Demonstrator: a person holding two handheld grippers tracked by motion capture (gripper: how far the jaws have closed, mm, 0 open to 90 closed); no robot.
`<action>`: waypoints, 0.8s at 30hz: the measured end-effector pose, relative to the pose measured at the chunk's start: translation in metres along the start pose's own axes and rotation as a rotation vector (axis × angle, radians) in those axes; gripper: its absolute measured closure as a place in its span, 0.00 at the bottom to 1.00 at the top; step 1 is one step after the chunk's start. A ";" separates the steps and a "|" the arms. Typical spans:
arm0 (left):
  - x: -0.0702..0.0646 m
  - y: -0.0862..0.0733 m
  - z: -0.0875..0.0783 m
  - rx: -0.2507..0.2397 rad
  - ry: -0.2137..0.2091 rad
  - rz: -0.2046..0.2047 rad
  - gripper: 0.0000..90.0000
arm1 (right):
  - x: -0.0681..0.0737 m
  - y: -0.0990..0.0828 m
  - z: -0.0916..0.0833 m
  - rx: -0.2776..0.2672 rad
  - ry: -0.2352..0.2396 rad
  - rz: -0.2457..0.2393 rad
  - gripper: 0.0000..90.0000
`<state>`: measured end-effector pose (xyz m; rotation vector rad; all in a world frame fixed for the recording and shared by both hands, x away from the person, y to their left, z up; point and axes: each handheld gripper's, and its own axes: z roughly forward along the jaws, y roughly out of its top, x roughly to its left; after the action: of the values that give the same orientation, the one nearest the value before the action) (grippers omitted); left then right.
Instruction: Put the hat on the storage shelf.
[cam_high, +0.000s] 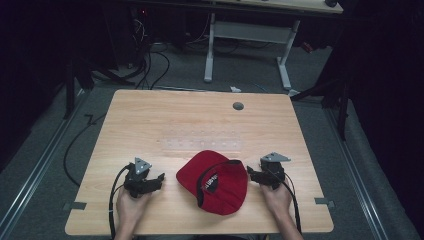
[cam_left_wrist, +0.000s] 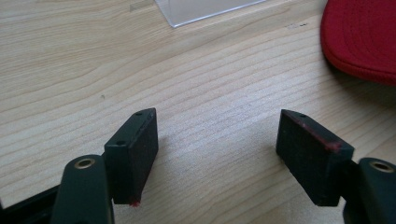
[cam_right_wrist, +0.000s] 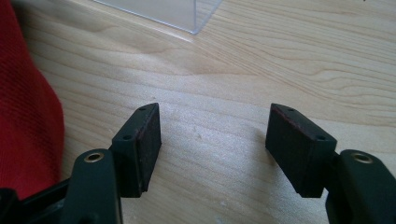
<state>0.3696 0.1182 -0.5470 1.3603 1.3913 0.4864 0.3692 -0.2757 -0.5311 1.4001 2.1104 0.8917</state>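
We see a red baseball cap (cam_high: 215, 181) lying on the desk (cam_high: 150, 120) near the middle of its near edge, upside down as far as we can tell, with a dark inner band and a small white label showing. We judge it light and soft: the fabric crown should crumple under a squeeze, while the brim, pointing toward the desk's left side, looks stiffer and flatter. The brim edge or the rim of the crown seem the best places to pinch. Just left of the cap, the left gripper (cam_left_wrist: 217, 140) rests low over bare wood, its jaws spread wide and empty. Just right of it, the right gripper (cam_right_wrist: 212, 140) is likewise spread wide, holding nothing. A clear plastic sheet (cam_high: 200, 144) lies farther back, toward the desk's centre.
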 end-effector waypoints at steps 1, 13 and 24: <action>0.000 0.000 0.000 0.000 0.000 0.000 0.33 | 0.000 0.000 0.000 0.000 0.000 0.000 0.40; 0.000 0.000 0.000 0.001 -0.002 0.001 0.32 | 0.000 0.000 0.000 0.000 0.000 0.000 0.40; 0.000 0.000 0.000 0.005 -0.003 0.003 0.32 | -0.001 0.000 0.000 0.001 -0.012 0.015 0.39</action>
<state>0.3694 0.1181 -0.5470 1.3662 1.3890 0.4830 0.3693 -0.2764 -0.5310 1.4204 2.0944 0.8856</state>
